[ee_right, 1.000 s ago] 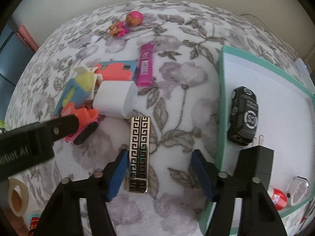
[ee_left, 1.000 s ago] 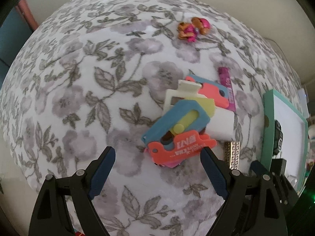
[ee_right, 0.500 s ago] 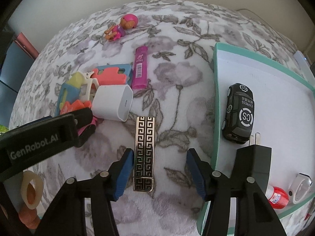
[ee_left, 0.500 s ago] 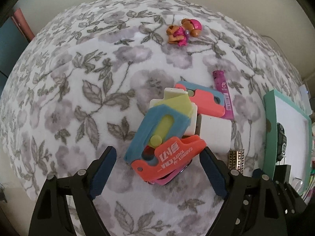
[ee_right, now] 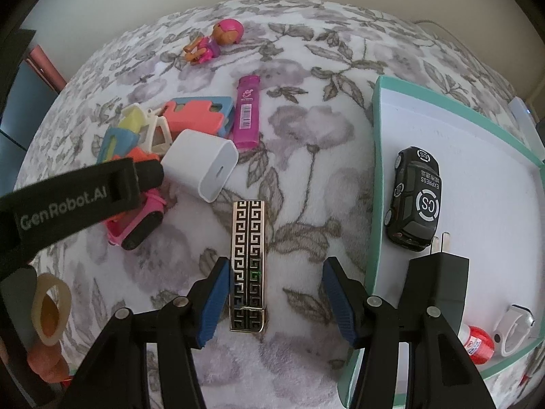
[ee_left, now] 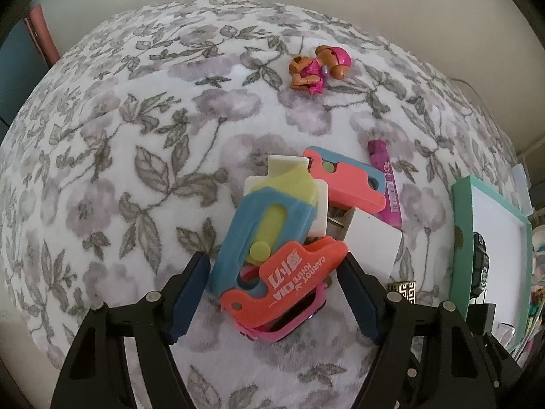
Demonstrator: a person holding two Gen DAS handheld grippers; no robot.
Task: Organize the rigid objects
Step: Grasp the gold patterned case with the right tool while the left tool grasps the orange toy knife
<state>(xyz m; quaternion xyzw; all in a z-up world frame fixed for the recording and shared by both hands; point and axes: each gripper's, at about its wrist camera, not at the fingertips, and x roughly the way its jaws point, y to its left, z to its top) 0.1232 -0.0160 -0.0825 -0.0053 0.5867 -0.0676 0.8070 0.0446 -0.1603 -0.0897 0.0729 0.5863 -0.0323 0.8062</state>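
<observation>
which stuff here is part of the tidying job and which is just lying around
Job:
orange carrot knife, between the closing left tongs
patterned bar, between the right tongs
white charger
purple lighter
teal tray

Lying about:
tape roll
floral blanket

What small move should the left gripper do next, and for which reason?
Probably it should finish closing on the orange carrot knife toy. The left gripper is already closing, its blue fingers stand at both sides of the toy pile, and the pads do not seem to press it yet.
</observation>
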